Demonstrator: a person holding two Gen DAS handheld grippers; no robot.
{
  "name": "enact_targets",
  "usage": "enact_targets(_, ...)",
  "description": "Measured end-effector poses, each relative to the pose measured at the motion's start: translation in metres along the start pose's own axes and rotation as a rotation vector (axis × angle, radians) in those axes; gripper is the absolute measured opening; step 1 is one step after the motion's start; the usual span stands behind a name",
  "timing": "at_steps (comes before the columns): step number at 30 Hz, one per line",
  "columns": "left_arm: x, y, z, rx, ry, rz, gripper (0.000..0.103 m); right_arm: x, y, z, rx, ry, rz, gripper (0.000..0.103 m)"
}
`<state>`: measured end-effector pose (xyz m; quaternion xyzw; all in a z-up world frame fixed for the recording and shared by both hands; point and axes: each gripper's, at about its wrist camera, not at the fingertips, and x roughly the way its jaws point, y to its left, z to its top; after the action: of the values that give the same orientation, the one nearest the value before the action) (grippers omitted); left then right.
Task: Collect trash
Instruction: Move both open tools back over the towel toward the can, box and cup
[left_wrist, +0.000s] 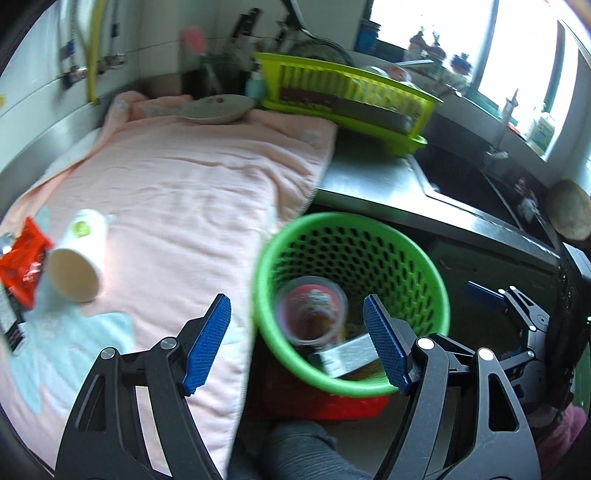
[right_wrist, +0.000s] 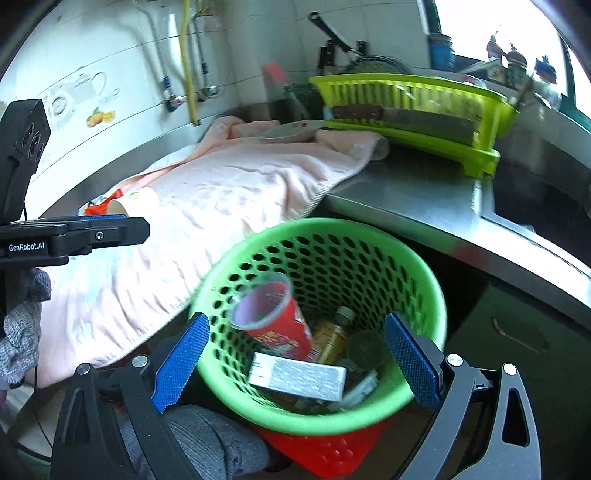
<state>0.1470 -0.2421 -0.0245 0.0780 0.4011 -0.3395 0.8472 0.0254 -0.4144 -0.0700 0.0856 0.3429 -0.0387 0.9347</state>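
A green perforated basket (left_wrist: 369, 251) (right_wrist: 332, 258) stands below the counter edge. It holds a red plastic cup (left_wrist: 314, 314) (right_wrist: 273, 321), a silver box (right_wrist: 295, 374) and a small bottle (right_wrist: 332, 336). My left gripper (left_wrist: 295, 301) hangs open above the basket's near rim, with nothing between its blue pads. Over the basket mouth my right gripper (right_wrist: 295, 319) is also open and empty. On the pink towel (left_wrist: 184, 184) at the left lie a tipped white paper cup (left_wrist: 79, 254) and a red wrapper (left_wrist: 22, 262).
A plate (left_wrist: 218, 107) rests at the towel's far end, beside a yellow-green dish rack (left_wrist: 351, 88). The steel counter (left_wrist: 369, 177) runs right to a sink (left_wrist: 461, 177). A red crate (left_wrist: 332, 406) sits under the basket. A person's grey-clad knee (left_wrist: 306, 450) is below.
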Motion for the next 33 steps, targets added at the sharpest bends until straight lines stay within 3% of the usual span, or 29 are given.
enact_targets(18, -0.068, 0.16, -0.012, -0.225, -0.059, 0.284, 0.073, 0.053, 0.12, 0.069, -0.146, 0.011, 0.18, 0.092)
enact_targets(33, -0.107, 0.251, -0.029, -0.345, -0.086, 0.389, 0.073, 0.12, 0.225, 0.12, -0.189, 0.051, 0.276, 0.092)
